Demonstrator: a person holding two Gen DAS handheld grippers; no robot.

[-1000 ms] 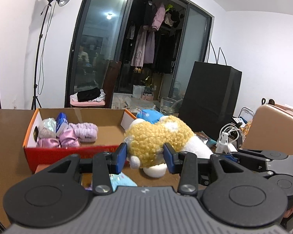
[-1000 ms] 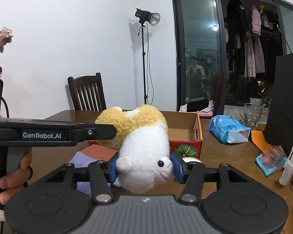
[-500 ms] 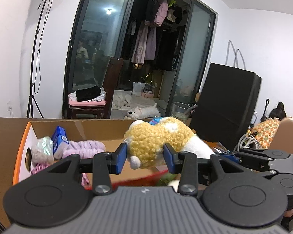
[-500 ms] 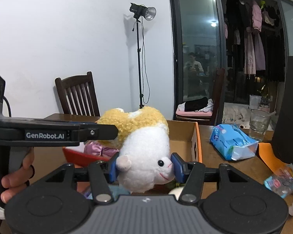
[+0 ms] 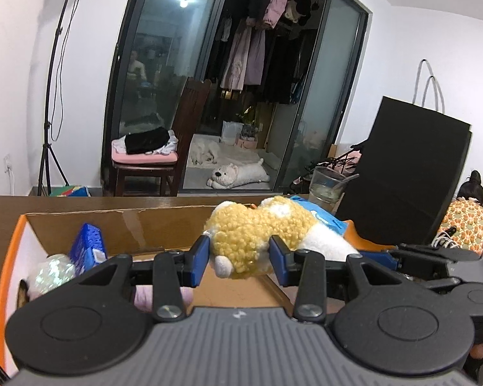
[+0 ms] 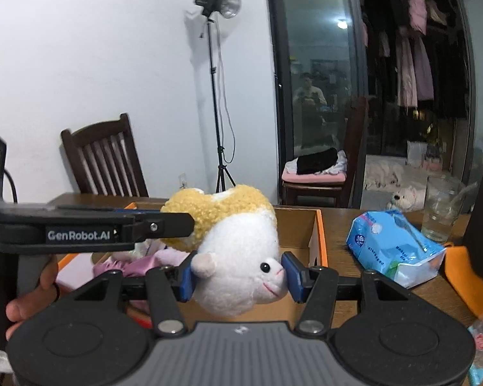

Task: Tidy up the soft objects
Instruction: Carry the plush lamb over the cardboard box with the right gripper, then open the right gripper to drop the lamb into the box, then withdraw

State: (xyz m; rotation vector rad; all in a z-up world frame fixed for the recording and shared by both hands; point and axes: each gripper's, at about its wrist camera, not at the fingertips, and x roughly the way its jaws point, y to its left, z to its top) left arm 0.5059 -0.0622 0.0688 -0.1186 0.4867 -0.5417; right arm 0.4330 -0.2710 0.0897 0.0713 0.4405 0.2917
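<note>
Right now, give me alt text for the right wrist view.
The right gripper clamps the white head of a plush sheep above an open cardboard box, while the left gripper holds its yellow woolly back. A blue tissue pack lies on the wooden table.

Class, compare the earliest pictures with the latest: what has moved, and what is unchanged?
The plush sheep, carried by both grippers, has travelled from in front of the cardboard box to above its open inside. Unchanged: the left gripper clamps the yellow woolly end, the right gripper clamps the white head, and the box contents lie as before.
</note>
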